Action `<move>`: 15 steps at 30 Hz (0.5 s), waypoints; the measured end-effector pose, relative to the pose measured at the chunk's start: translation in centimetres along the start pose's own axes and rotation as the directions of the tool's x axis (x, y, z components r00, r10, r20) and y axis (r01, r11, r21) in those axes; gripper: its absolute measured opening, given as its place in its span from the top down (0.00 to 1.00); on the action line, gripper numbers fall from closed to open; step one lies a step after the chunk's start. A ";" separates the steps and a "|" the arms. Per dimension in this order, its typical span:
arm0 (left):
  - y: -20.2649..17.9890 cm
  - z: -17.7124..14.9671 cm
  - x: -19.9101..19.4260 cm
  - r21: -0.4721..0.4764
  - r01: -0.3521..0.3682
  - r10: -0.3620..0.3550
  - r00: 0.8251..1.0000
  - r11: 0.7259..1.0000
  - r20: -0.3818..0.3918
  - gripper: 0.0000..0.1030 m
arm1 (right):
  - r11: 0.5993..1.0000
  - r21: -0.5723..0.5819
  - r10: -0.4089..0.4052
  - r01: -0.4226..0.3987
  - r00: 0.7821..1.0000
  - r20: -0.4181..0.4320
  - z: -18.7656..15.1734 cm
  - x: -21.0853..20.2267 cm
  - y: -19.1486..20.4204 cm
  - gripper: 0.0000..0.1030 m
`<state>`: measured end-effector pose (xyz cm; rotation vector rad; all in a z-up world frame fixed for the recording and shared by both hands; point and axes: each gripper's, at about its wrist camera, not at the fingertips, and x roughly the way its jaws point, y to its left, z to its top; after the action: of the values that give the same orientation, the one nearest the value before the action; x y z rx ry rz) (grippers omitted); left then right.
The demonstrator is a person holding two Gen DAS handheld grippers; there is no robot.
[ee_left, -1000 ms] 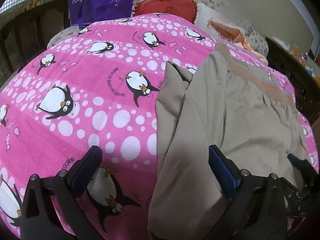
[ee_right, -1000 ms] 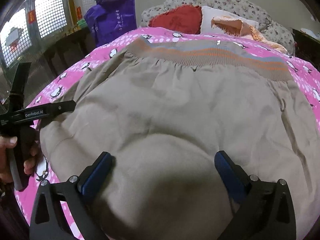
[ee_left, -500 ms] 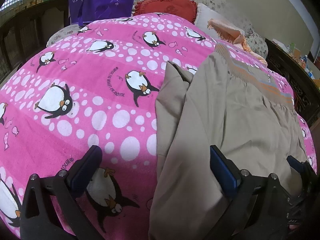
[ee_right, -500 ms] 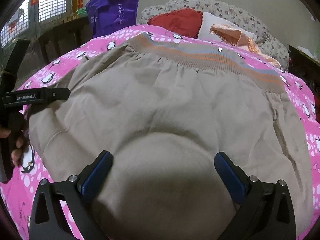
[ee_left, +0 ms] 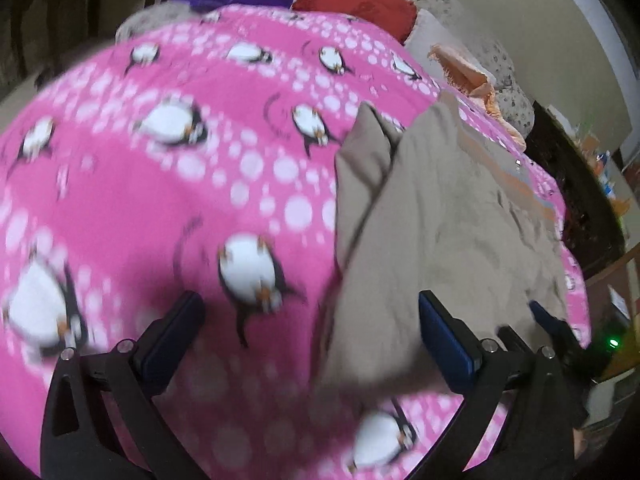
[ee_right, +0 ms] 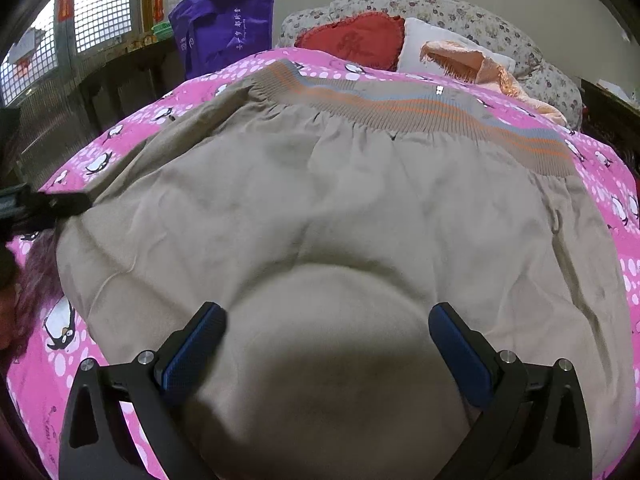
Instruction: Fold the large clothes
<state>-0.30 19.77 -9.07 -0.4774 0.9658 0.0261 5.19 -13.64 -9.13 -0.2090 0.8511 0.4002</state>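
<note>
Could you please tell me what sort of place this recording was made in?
Most likely a home bedroom: the beige trousers lie on a bed under a pink penguin-print blanket, with a red heart-shaped cushion and a floral padded headboard at its far end.

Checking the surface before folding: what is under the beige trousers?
The beige trousers lie on a pink penguin blanket, which shows all around them. Whatever is directly beneath the cloth is covered and cannot be seen.
</note>
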 end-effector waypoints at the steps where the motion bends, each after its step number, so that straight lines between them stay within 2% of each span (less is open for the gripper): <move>1: -0.1 -0.8 -0.3 -0.022 0.020 -0.020 1.000 1.000 -0.015 0.00 | 1.000 0.000 0.001 -0.001 1.000 0.000 0.0 0.0 -0.1 0.01; 4: -1.4 -2.7 -0.8 -0.037 0.096 -0.097 0.994 0.995 -0.055 0.00 | 1.000 -0.001 -0.001 0.001 1.000 0.003 0.0 -0.1 -0.1 0.01; 6: -2.1 -3.3 -0.6 -0.053 0.171 -0.175 0.982 0.984 -0.075 0.00 | 1.000 -0.001 -0.001 0.001 1.000 0.003 0.0 -0.1 0.0 0.01; 9: -2.3 -2.8 -0.1 -0.082 0.207 -0.212 0.975 0.975 -0.062 0.00 | 1.000 -0.001 -0.001 0.001 1.000 0.004 0.0 -0.1 0.0 0.01; 12: -1.9 -2.1 0.5 -0.147 0.283 -0.292 0.956 0.948 -0.043 0.00 | 1.000 -0.001 -0.001 0.001 1.000 0.004 0.0 -0.1 0.0 0.01; 15: -1.5 -1.9 0.6 -0.213 0.352 -0.369 0.928 0.911 -0.045 0.00 | 1.000 -0.001 -0.002 0.002 1.000 0.003 0.0 -0.1 0.0 0.01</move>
<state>-1.09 17.52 -9.91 -0.8464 0.9487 -0.2349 5.14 -13.69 -9.05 -0.2099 0.8473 0.3994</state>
